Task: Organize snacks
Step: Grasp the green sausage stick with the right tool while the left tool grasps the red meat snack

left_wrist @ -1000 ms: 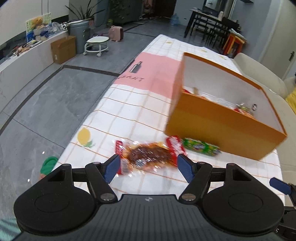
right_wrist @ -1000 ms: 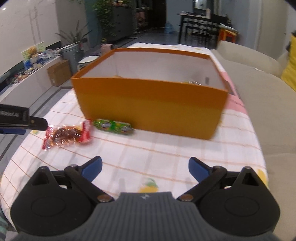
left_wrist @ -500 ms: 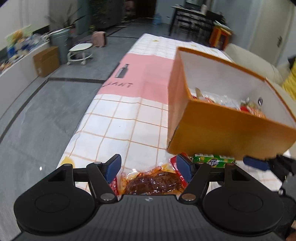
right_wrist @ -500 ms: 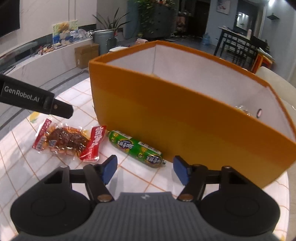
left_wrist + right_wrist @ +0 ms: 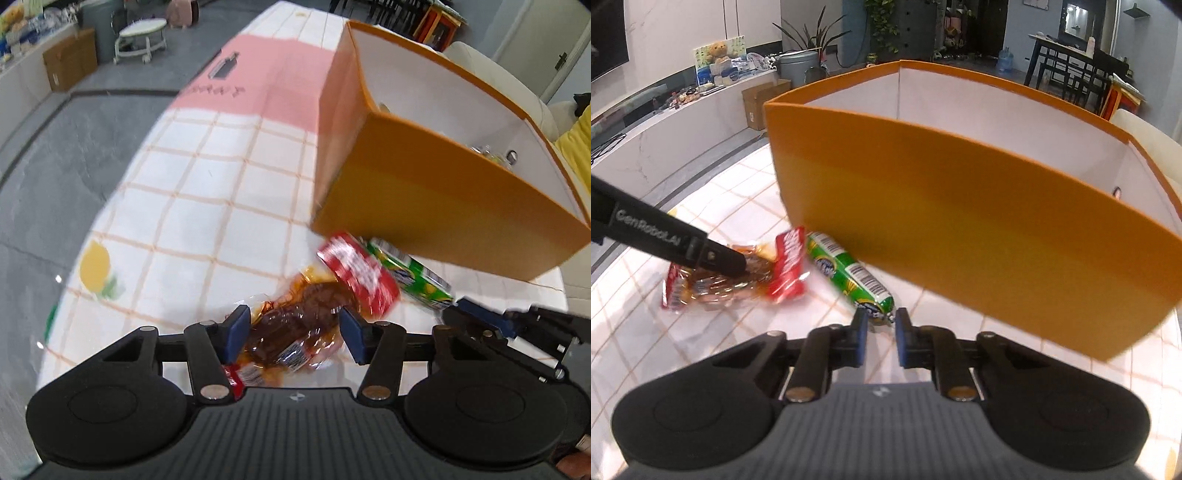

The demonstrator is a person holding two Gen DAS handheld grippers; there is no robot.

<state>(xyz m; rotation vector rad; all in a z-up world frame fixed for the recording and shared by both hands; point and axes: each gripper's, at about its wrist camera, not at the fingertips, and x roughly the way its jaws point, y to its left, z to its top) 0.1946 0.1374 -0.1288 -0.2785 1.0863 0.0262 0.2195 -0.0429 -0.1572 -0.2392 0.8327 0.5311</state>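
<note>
A clear packet of brown meat snack with red ends [image 5: 306, 317] lies on the checked tablecloth, between the fingers of my left gripper [image 5: 290, 334], which have closed in on its sides. The packet also shows in the right wrist view [image 5: 738, 280]. A green sausage stick [image 5: 846, 275] lies beside it, against the orange box [image 5: 960, 206]. My right gripper [image 5: 881, 332] has its fingers narrowed around the sausage's near end. The sausage [image 5: 413, 278] and box [image 5: 443, 192] also show in the left wrist view; the box holds other snacks.
The tablecloth [image 5: 207, 192] covers a long table with its left edge dropping to grey floor. A beige sofa [image 5: 495, 81] runs along the right side. A cardboard box [image 5: 761, 101] and bin stand on the floor far off.
My left gripper has come down over the meat packet and narrowed on it. My right gripper has moved to the sausage's end and closed most of the way.
</note>
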